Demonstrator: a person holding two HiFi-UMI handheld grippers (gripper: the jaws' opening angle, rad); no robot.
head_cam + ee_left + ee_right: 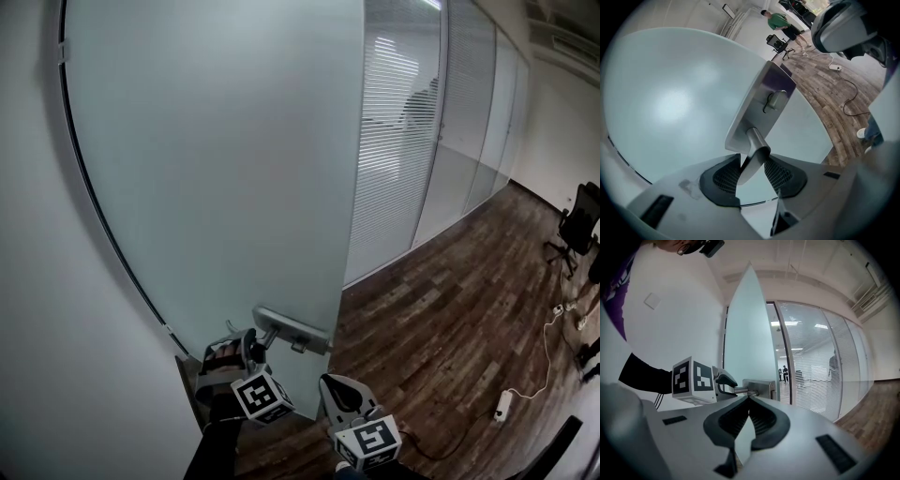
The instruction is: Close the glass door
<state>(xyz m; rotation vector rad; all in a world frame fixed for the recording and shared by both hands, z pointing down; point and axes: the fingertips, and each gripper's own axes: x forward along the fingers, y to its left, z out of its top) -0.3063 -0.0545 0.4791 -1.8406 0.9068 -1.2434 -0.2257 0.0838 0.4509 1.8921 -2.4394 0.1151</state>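
Note:
The frosted glass door (216, 141) stands open, swung out from the white wall. Low on its free edge is a metal lever handle (291, 328) on a lock plate (761, 103). My left gripper (255, 339) is at that handle. In the left gripper view the lever (754, 145) runs between the jaws and both pads press on it, with the left gripper (752, 161) shut on it. My right gripper (333, 382) hangs lower and to the right, apart from the door. In the right gripper view the right gripper (749, 400) has its tips together and nothing between them, facing the door's edge (747, 333).
A glass partition with blinds (394, 141) runs back on the right. Wood floor (450, 309) spreads beside it, with a power strip and cable (503, 403) and an office chair (577, 225). A white wall (37, 328) is at the left. A person in green (778, 21) stands far off.

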